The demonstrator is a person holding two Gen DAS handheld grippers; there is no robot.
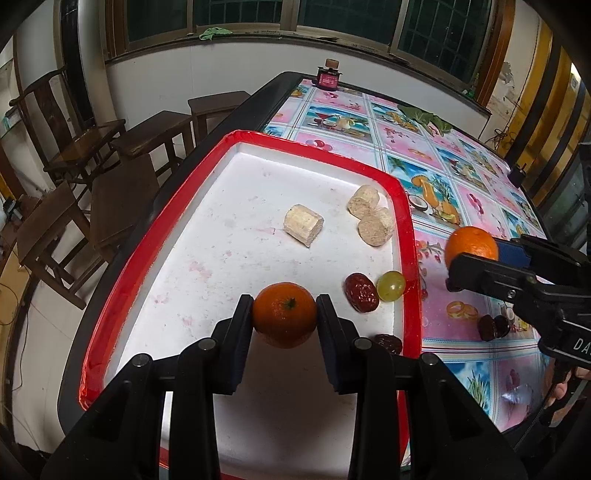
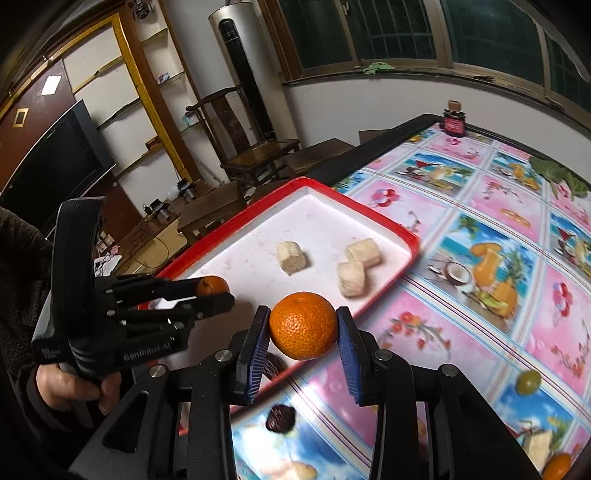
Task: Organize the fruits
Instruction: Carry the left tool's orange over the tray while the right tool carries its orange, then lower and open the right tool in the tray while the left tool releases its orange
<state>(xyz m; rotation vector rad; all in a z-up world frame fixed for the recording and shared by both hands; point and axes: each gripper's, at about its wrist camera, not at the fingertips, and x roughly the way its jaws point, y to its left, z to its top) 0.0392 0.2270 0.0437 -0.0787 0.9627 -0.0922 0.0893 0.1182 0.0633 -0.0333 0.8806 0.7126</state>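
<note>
Claws each clamp an orange [image 1: 285, 314]; right-wrist view alone shows a loose grape [image 2: 528, 382].

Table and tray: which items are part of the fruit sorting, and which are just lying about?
Part of the job:
- red-rimmed white tray
- round orange mandarin in left tongs
- round orange mandarin in right tongs
- green grape, wrinkled red date, both in tray
- green grape on tablecloth

Lying about:
- small dark jar at table's far end
- green cloth on windowsill
- wooden chairs
</note>
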